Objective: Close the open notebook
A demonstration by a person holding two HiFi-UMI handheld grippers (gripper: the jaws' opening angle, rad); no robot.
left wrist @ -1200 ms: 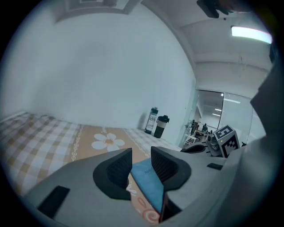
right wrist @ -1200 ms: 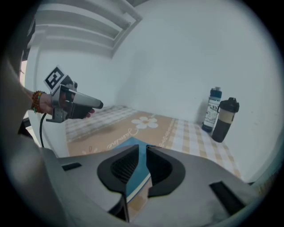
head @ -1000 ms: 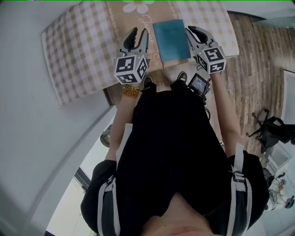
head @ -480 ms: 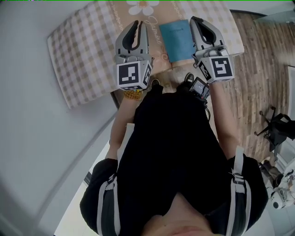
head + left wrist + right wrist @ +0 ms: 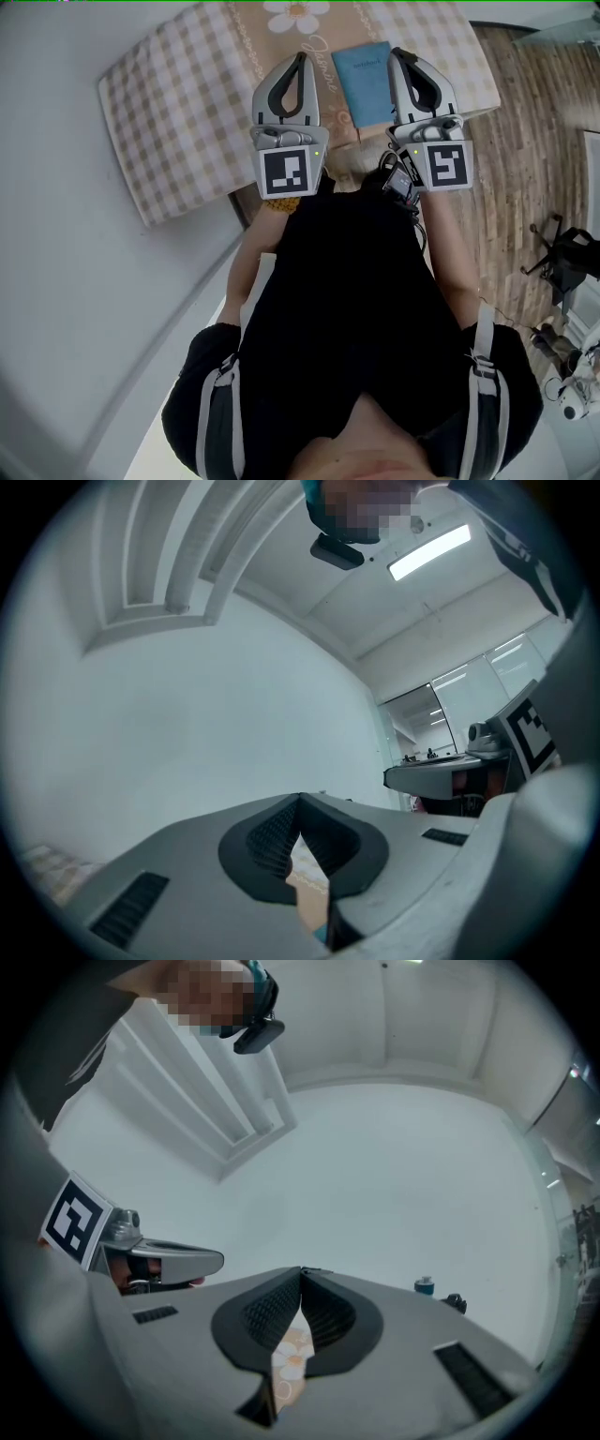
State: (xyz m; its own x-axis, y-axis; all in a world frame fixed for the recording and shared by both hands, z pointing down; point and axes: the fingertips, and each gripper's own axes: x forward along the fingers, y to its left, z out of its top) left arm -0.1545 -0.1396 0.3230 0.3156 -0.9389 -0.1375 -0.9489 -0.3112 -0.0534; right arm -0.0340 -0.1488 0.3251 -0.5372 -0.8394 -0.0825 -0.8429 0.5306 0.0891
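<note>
Head view looks steeply down; both gripper views face the white wall (image 5: 187,714).

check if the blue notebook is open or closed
Closed. The notebook lies flat on the tablecloth with only its blue cover showing, no pages in sight.

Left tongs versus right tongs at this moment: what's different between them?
The left tongs sit over the patterned tablecloth, clear of the blue notebook; the right tongs cover the notebook's right edge in the head view. The left tongs' tip leans right, the right tongs' left. Both are shut and empty, the left having just closed.
</note>
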